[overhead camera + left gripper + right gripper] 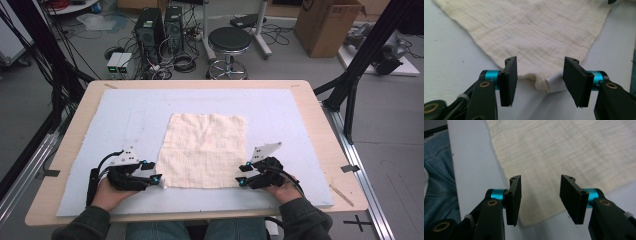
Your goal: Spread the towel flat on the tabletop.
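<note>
Pale blue-grey mat is covering my light wooden table, and the cream-coloured square of crinkled woven cloth is lying flat in the middle of it. I'm holding my left gripper right at the cloth's near left corner, jaws standing apart with that slightly curled corner sitting between them, nothing pinched. My right gripper is sitting at the near right corner, jaws also gaping, the cloth edge lying under the gap, pads not pressing on anything.
</note>
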The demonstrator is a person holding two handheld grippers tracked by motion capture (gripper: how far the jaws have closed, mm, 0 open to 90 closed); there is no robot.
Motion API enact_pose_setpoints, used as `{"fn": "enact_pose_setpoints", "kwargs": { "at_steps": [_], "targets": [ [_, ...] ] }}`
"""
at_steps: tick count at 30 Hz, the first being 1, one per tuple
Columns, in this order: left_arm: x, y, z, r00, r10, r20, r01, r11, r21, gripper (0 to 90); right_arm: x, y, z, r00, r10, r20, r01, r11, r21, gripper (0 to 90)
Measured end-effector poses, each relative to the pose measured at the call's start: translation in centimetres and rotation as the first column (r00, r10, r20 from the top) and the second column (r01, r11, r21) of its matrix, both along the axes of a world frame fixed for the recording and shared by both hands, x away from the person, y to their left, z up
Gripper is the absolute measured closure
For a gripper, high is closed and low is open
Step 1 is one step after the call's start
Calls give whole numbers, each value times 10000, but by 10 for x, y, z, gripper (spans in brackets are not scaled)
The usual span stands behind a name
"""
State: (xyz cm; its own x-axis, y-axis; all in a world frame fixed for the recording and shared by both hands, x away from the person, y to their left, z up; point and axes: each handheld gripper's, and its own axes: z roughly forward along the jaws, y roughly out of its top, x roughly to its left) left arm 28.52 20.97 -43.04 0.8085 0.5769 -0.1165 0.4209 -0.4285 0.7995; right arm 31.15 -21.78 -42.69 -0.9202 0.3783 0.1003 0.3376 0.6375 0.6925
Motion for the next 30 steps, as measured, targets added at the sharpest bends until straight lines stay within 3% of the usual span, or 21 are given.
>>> {"fn": "enact_pose_setpoints", "kwargs": {
  "at_steps": [1,4,7,13,14,17,21,30],
  "targets": [
    [2,-2,-3,9996,-106,-246,107,9999,38,505,-1,3,-2,9999,137,10,-137,9998,-147,522],
    [3,-4,-5,9989,-321,-336,325,9994,114,541,-1,6,-3,9996,266,-52,-267,9993,-247,542],
    [3,-8,-8,9977,-511,-453,529,9978,390,587,-1,8,-5,9995,308,19,-306,9974,-653,576],
    [3,-10,-12,9970,-604,-485,626,9971,442,718,-1,7,-6,9992,360,144,-350,9970,-697,661],
    [3,-10,-12,9966,-655,-500,676,9968,429,749,0,6,-6,9996,288,38,-285,9971,-706,720],
    [2,-10,-12,9965,-699,-449,719,9964,457,806,3,5,-6,9997,237,18,-235,9976,-650,767],
    [-1,-9,-10,9967,-711,-391,729,9962,481,831,5,3,-5,9995,177,-261,-193,9978,-632,869],
    [-16,-8,-7,9980,-605,-164,612,9973,416,835,4,2,-4,9988,261,-419,-285,9979,-585,881]
  ]
}}
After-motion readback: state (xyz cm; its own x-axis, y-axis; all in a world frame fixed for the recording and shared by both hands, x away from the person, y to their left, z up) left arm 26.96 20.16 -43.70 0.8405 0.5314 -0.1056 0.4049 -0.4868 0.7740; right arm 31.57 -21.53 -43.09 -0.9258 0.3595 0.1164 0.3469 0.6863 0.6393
